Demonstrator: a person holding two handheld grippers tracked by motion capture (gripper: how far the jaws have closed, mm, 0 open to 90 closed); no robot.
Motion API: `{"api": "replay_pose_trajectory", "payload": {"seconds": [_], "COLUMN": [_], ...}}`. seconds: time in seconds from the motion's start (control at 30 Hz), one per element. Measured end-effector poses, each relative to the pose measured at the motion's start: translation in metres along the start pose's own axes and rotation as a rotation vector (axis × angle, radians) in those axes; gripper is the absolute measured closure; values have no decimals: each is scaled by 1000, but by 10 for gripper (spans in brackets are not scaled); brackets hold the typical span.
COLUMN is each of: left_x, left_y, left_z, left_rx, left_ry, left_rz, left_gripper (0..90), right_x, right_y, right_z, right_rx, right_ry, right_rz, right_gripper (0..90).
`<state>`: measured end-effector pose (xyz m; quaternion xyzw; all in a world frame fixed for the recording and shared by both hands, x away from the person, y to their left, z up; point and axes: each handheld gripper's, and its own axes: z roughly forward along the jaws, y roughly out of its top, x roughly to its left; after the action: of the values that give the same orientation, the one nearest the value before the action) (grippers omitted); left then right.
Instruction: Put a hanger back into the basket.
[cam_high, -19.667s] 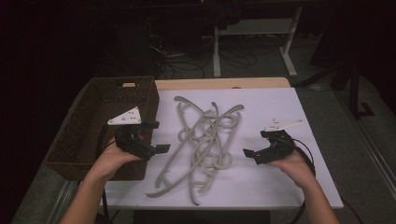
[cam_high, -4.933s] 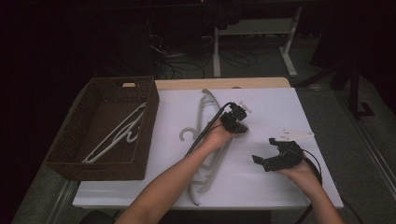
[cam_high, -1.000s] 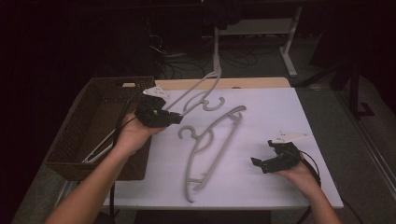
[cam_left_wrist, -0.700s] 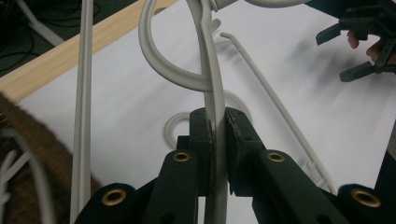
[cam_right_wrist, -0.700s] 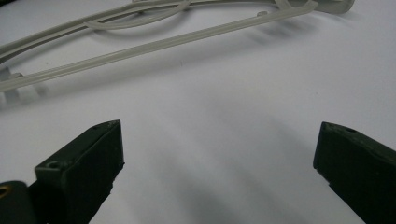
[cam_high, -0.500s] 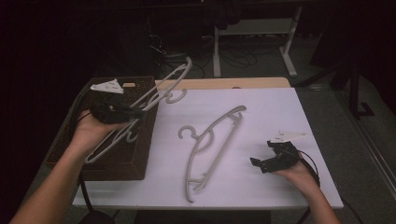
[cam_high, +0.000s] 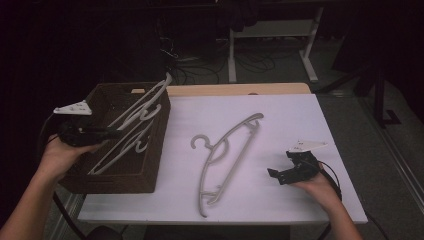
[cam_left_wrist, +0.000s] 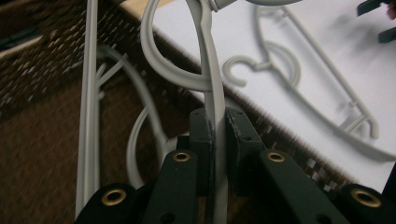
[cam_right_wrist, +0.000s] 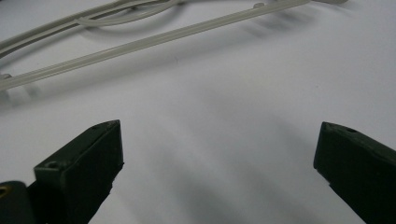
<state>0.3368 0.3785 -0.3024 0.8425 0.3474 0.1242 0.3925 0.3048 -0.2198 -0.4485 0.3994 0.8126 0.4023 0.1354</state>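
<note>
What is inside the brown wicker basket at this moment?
Inside the basket lie grey plastic hangers, overlapping, so their exact count is unclear. The left gripper holds one more hanger above them. The hangers cover part of the basket floor, and its near wall hides the near corner.

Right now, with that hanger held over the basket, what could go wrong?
The held hanger sticks up past the basket's far rim, so it might tip out onto the table when the left gripper lets go. Its hook curls close to the hangers in the basket, so it could snag one and drag it up. The last hanger lies near the open right gripper, which could nudge it by accident.
</note>
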Motion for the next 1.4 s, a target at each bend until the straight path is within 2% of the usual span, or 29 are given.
{"api": "replay_pose_trajectory", "payload": {"seconds": [0.1,0.23,0.33,0.47,0.7,0.87,0.93,1.0,1.13,1.23,1.4], "left_x": [6,11,13,17,31,38,39,40,43,42,40], "left_y": [-13,-25,-31,-36,-45,-50,-52,-53,-53,-51,-46], "left_z": [-10,-20,-22,-15,8,13,10,7,6,4,6], "left_rx": [-1,19,47,75,145,179,167,141,134,97,75], "left_ry": [11,14,9,1,-4,-13,1,22,43,39,44], "left_rz": [-24,-30,-32,-39,-40,-61,-59,-69,-87,-85,-91], "left_gripper": [822,822,822,822,821,814,754,631,528,467,414], "right_x": [-1,-2,-2,-2,-3,-4,-3,-3,-3,-3,-4], "right_y": [0,0,0,1,0,0,0,0,1,1,1], "right_z": [0,0,1,1,0,-1,-1,-1,-1,-1,-1], "right_rx": [-4,-5,-5,-1,-7,-8,-8,-9,-10,-11,-12], "right_ry": [-3,-9,-11,-15,-20,-21,-21,-21,-22,-21,-19], "right_rz": [5,10,10,9,14,15,15,14,12,12,13], "right_gripper": [13,13,13,13,13,15,15,15,15,15,15]}}
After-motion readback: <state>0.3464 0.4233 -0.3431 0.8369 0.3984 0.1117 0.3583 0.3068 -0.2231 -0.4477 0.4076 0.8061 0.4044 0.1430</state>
